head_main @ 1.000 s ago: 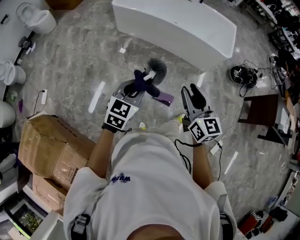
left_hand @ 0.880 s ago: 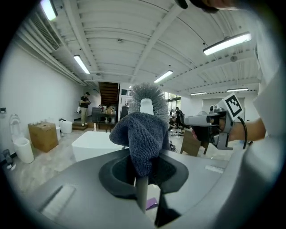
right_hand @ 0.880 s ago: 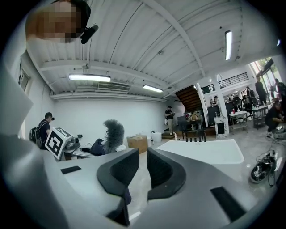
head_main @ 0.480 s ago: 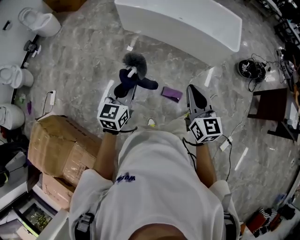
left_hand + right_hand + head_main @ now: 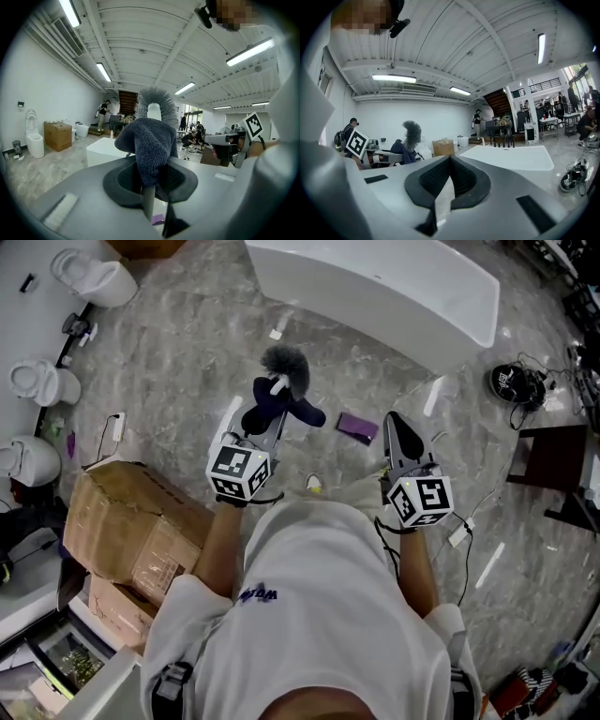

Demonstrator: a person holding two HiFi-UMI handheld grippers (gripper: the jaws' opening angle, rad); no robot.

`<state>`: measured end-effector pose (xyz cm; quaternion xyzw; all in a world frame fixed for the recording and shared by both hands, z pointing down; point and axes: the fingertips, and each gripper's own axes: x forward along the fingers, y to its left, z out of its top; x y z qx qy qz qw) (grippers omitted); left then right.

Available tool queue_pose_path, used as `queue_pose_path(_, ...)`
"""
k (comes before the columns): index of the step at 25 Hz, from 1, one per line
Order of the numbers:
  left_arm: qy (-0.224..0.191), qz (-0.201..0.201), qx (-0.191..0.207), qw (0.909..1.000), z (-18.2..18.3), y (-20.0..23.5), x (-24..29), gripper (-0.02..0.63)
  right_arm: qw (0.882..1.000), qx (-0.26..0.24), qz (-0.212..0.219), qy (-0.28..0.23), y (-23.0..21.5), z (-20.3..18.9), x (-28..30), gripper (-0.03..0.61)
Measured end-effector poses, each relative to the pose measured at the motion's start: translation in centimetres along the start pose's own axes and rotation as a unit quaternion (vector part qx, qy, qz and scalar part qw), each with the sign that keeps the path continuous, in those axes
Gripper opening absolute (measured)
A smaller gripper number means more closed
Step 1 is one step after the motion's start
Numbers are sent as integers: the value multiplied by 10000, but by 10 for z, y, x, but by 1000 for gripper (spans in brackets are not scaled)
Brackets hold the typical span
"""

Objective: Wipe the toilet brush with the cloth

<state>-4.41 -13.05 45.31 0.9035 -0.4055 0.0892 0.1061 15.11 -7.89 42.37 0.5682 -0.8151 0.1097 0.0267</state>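
A toilet brush with a grey bristle head point(image 5: 286, 361) points away from me, and a dark blue cloth point(image 5: 277, 403) is draped over its neck. My left gripper point(image 5: 268, 431) is shut on the brush's handle just below the cloth. In the left gripper view the cloth point(image 5: 150, 140) hangs down into the jaws, with the bristles point(image 5: 157, 101) above it. My right gripper point(image 5: 397, 426) is shut with nothing in it, a hand's width to the right of the brush. From the right gripper view, the brush point(image 5: 411, 130) and cloth point(image 5: 400, 151) show off to the left.
A white bathtub point(image 5: 375, 287) stands ahead. Cardboard boxes point(image 5: 131, 526) sit close at my left, and toilets point(image 5: 89, 277) line the far left wall. A small purple thing point(image 5: 357, 427) lies on the marble floor between the grippers. Cables and dark furniture point(image 5: 553, 456) are at the right.
My left gripper has swung the brush and cloth to the left and rolled slightly. The right gripper's jaws have closed on nothing and stayed in place.
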Motion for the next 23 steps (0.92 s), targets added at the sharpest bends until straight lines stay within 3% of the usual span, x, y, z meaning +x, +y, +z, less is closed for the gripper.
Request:
queue_pose_path(6, -32, -51, 48, 10000, 1, -6, -6, 61, 9998, -65, 173, 2, 19, -2, 6, 2)
queue_pose_path(23, 174, -176, 130, 9996, -12, -15, -11, 61, 9991, 80, 49, 414, 6, -31, -13, 3)
